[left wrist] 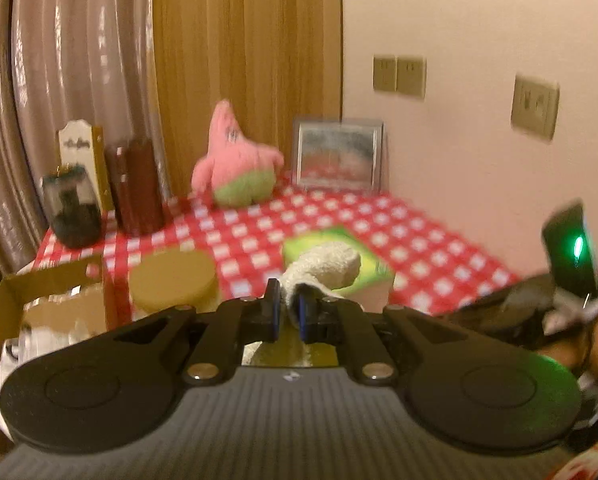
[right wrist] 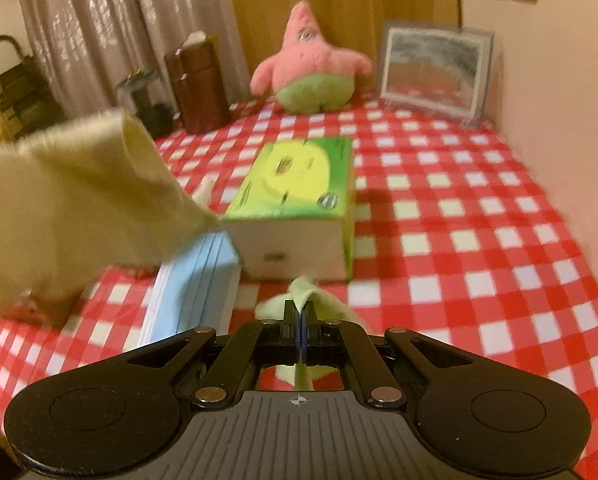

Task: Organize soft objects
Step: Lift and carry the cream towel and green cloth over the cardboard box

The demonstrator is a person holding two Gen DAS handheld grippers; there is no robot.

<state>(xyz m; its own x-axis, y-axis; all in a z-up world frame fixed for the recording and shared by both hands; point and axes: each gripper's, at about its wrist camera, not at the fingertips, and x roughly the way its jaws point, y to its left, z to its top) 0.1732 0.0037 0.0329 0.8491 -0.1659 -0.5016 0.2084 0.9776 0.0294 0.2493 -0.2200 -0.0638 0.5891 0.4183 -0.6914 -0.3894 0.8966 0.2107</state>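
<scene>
Risk: cream towel, clenched in left gripper above the tissue box, may slip (soft, small pinch). Right gripper pinches green cloth nr table's near edge.

Cream cloth blurred, cut off at left edge, hides part of blue pack; cardboard box interior unreadable.

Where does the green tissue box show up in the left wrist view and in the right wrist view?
Left wrist view: green tissue box sits centre, partly hidden behind the cream cloth pinched in the left gripper.
Right wrist view: centre, in full, just beyond the right gripper.
Shared landmark: pink star plush at the table's back.
</scene>
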